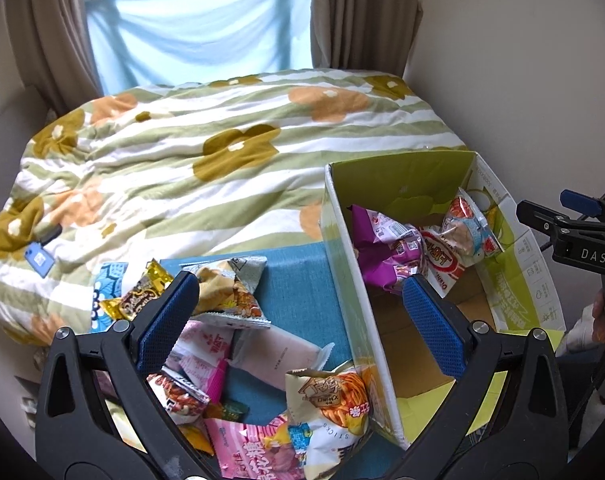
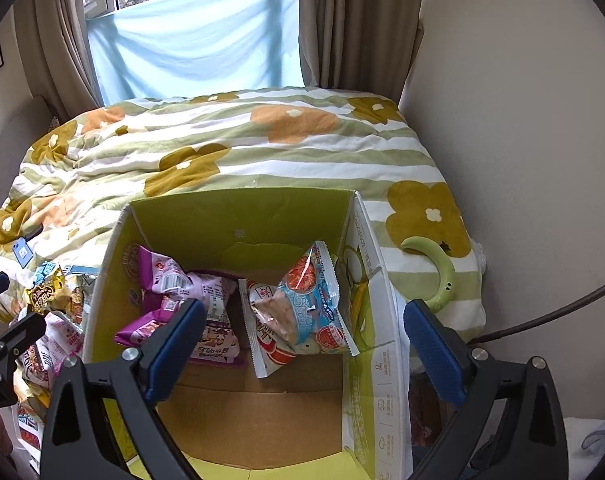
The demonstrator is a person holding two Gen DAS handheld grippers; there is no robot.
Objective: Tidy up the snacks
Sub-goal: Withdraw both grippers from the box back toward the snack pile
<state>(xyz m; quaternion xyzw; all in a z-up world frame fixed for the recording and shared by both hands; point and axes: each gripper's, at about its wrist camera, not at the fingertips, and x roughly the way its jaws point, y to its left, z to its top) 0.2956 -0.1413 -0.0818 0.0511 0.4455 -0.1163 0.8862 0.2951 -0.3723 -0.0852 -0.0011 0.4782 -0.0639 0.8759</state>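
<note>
A green-lined cardboard box (image 2: 362, 280) stands on the bed. Inside lie purple packets (image 2: 174, 292) at the left and a blue-and-red shrimp-chip packet (image 2: 302, 304) leaning at the right. My right gripper (image 2: 306, 344) hangs open above the box, clear of the packet below it. Left of the box (image 1: 354, 264), loose snack packets lie on a teal cloth (image 1: 302, 280): an orange sticks packet (image 1: 334, 404), a pink bar (image 1: 278, 356), a gold packet (image 1: 142, 296). My left gripper (image 1: 302, 320) is open over this pile and the box wall, holding nothing.
A striped floral quilt (image 1: 222, 152) covers the bed behind the box. A green curved gadget (image 2: 438, 276) and a dark cable (image 2: 542, 316) lie right of the box, near the wall. Curtains and a window stand at the back. A person's hand (image 1: 594, 320) shows at the right edge.
</note>
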